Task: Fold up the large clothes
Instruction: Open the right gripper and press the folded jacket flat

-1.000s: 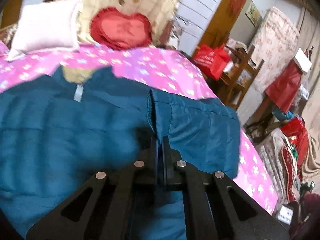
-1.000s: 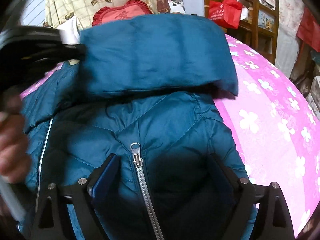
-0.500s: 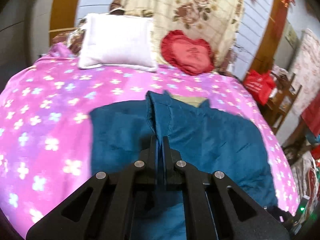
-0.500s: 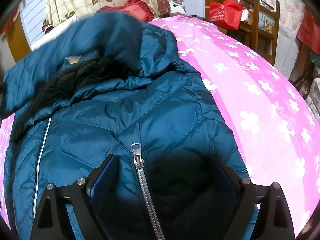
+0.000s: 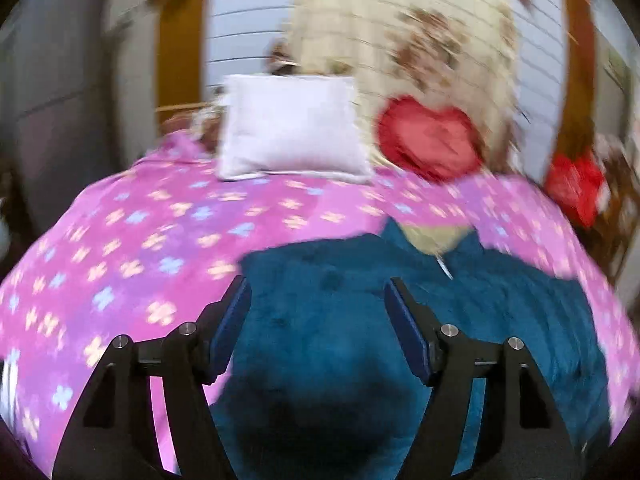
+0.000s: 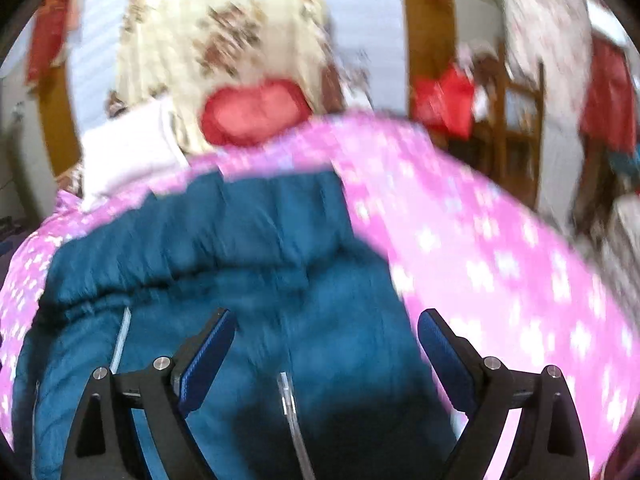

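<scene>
Directly beneath both claws, teal jacket

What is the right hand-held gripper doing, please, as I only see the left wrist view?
Observer: The right hand-held gripper is open and empty, pointing over the blue jacket.
Operator: Is the jacket's front facing up there?
Observer: Yes, its front zipper runs up between the two fingers.
Operator: Is there anything to the left of that?
Observer: A pale strip shows on the jacket beyond the left finger.
</scene>
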Demonstrator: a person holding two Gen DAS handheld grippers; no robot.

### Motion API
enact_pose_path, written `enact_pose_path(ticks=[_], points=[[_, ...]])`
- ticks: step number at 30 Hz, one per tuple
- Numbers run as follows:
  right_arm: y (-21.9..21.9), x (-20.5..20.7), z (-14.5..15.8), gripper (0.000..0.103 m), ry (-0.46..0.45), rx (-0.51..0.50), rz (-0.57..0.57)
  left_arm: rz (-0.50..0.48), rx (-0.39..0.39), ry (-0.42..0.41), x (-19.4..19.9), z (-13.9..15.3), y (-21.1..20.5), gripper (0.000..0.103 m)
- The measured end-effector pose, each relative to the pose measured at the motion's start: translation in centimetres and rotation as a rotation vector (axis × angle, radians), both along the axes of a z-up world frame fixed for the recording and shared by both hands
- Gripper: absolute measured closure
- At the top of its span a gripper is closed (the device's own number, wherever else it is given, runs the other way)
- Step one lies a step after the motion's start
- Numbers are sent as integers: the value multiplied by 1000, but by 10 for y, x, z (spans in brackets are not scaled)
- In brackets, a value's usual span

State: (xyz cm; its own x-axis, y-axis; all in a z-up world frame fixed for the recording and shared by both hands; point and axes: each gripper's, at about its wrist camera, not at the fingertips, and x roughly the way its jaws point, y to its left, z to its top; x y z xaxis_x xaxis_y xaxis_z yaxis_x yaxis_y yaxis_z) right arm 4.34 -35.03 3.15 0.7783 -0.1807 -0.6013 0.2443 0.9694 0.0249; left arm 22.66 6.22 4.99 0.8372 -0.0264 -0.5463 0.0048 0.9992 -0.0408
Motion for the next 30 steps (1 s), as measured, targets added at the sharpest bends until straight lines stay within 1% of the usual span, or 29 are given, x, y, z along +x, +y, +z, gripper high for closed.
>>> enact_pose_path(ticks=[1, 2, 3, 4, 5, 6, 8, 9, 10, 11, 12, 13, 14, 15, 16, 18, 21, 22, 24, 26, 27, 28, 29, 30], points=[[-1, 18, 9, 11, -2, 20, 29, -27, 22, 24, 8, -6, -10, 33], [2, 32, 14, 11, -5, 25, 71, -48, 39, 68, 18, -16, -17, 33], [9, 54, 19, 11, 10, 3, 146, -55, 65, 123, 29, -28, -24, 34], [14, 69, 20, 11, 24, -23, 185, -48, 94, 150, 36, -38, -29, 34], [19, 88, 18, 11, 39, -36, 222, -36, 122, 195, 43, -53, -31, 34], [20, 100, 14, 11, 47, -14, 250, -17, 137, 226, 46, -63, -31, 34], [17, 126, -5, 11, 85, 95, 331, 4, 139, 266, 47, -83, -27, 34], [17, 137, -21, 11, 141, 89, 337, 6, 140, 263, 43, -92, -24, 33], [14, 148, -41, 11, 221, 74, 331, 2, 140, 252, 40, -98, -23, 32], [13, 155, -66, 11, 329, 70, 324, -10, 128, 238, 36, -103, -21, 32], [10, 157, -77, 9, 356, 74, 324, -12, 119, 229, 34, -106, -21, 32], [8, 156, -78, 9, 344, 83, 328, -10, 106, 231, 33, -106, -19, 32], [8, 157, -76, 9, 355, 82, 322, -9, 95, 236, 36, -107, -17, 32], [9, 159, -70, 10, 370, 73, 313, -7, 88, 244, 37, -107, -17, 32], [12, 161, -58, 11, 356, 41, 298, -4, 87, 247, 38, -107, -17, 32], [18, 165, -32, 13, 260, -4, 279, 4, 104, 247, 38, -104, -21, 31], [20, 183, -1, 13, 132, 56, 243, 17, 126, 243, 38, -102, -23, 31], [21, 192, 3, 13, 116, 65, 223, 19, 128, 243, 39, -102, -23, 31], [24, 218, -1, 13, 124, 83, 180, 24, 135, 244, 39, -102, -23, 31], [23, 246, -25, 13, 205, 96, 152, 36, 151, 244, 39, -103, -25, 28], [21, 258, -45, 7, 278, 92, 146, 41, 152, 244, 39, -103, -24, 26], [18, 267, -61, 3, 332, 80, 146, 40, 147, 242, 39, -103, -24, 26], [15, 265, -70, 0, 317, 69, 159, 38, 141, 242, 39, -103, -23, 25], [13, 263, -74, 0, 283, 61, 161, 34, 133, 243, 39, -103, -22, 25]])
